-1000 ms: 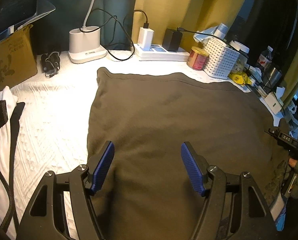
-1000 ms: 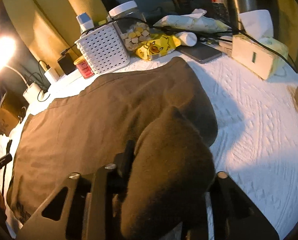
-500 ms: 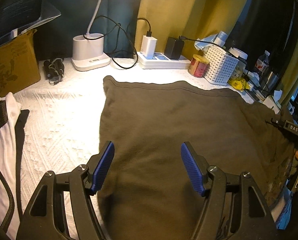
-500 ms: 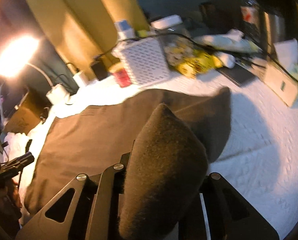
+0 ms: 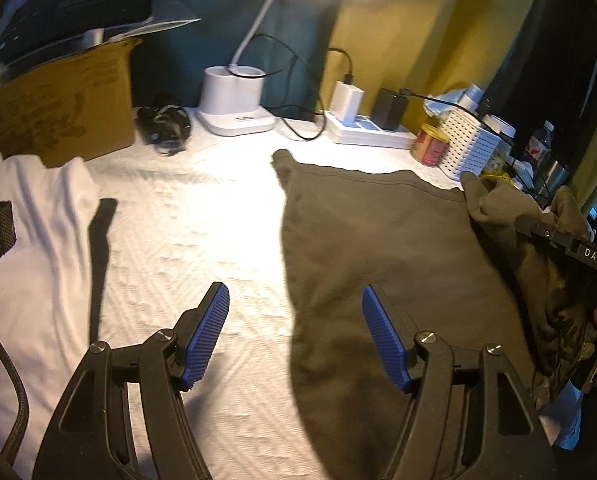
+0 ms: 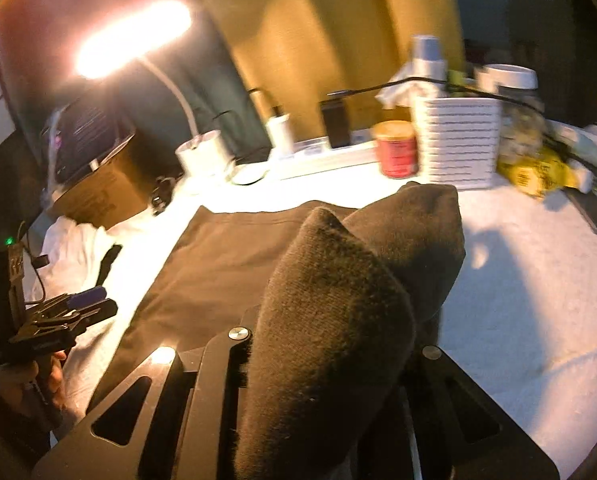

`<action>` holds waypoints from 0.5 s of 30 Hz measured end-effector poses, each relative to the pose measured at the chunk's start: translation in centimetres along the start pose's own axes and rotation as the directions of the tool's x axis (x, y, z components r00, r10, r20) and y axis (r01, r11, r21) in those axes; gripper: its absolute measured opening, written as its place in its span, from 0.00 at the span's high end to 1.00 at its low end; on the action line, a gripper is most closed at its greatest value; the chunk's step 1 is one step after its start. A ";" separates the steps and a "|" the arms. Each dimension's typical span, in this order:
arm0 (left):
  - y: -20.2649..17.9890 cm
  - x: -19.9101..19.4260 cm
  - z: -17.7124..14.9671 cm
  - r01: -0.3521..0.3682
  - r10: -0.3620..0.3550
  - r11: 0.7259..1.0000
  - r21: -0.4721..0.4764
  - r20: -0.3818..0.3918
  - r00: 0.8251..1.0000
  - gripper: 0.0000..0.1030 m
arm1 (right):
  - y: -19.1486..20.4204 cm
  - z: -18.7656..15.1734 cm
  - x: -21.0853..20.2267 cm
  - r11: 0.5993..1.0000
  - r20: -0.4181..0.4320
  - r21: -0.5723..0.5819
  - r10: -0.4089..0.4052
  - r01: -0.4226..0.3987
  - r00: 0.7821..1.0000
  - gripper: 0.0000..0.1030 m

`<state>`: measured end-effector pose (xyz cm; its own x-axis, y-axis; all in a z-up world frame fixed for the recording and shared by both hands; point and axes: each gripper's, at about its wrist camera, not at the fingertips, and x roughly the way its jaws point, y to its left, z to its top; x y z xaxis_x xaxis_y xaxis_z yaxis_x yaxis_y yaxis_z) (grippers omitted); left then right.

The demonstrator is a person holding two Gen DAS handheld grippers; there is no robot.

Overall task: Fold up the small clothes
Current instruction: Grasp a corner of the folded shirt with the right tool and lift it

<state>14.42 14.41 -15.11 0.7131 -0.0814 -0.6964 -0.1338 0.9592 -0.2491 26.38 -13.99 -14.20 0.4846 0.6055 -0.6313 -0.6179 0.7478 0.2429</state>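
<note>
A dark brown garment (image 5: 378, 240) lies spread on the white bedding (image 5: 202, 240). My left gripper (image 5: 294, 312) is open and empty just above the garment's left edge, with one blue pad (image 5: 208, 336) over the bedding and the other over the cloth. My right gripper (image 6: 330, 320) is shut on the garment's right edge (image 6: 338, 300). That lifted fold bulges up and hides the fingertips. In the left wrist view the right gripper (image 5: 570, 248) holds the raised cloth (image 5: 498, 204) at the right. The left gripper (image 6: 82, 304) shows in the right wrist view at the far left, in a hand.
A white garment (image 5: 38, 240) with a black strap (image 5: 98, 248) lies at the left beside a cardboard box (image 5: 58, 108). Along the back stand a lamp base (image 5: 234, 104), power strip (image 5: 366, 132), red can (image 5: 430, 144) and white basket (image 5: 470, 144). A yellow packet (image 6: 538, 172) lies at the right.
My right gripper has risen and swung left, carrying the garment's edge over the spread cloth. My left gripper has shifted left to the garment's left edge, still open.
</note>
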 end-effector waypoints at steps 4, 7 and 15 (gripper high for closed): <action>1.1 -0.6 -0.3 -0.001 0.001 1.000 -0.012 0.010 1.000 0.33 | 2.6 0.4 1.5 0.998 -0.018 -0.046 0.031 -0.032 0.999 0.83; 1.8 -0.9 -0.5 -0.002 0.002 1.000 -0.022 0.015 1.000 0.33 | 4.6 0.1 3.0 0.994 -0.054 -0.105 0.027 -0.033 0.998 0.83; 3.1 -1.7 -1.2 -0.011 0.012 0.999 -0.050 0.020 1.000 0.33 | 8.6 -2.2 5.8 0.968 -0.182 -0.251 -0.019 -0.027 0.983 0.83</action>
<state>11.96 17.21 -15.57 0.7248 -0.0649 -0.6859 -0.1757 0.9452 -0.2751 22.50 -4.61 -17.40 0.3756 0.5310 -0.7596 -0.7666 0.6386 0.0674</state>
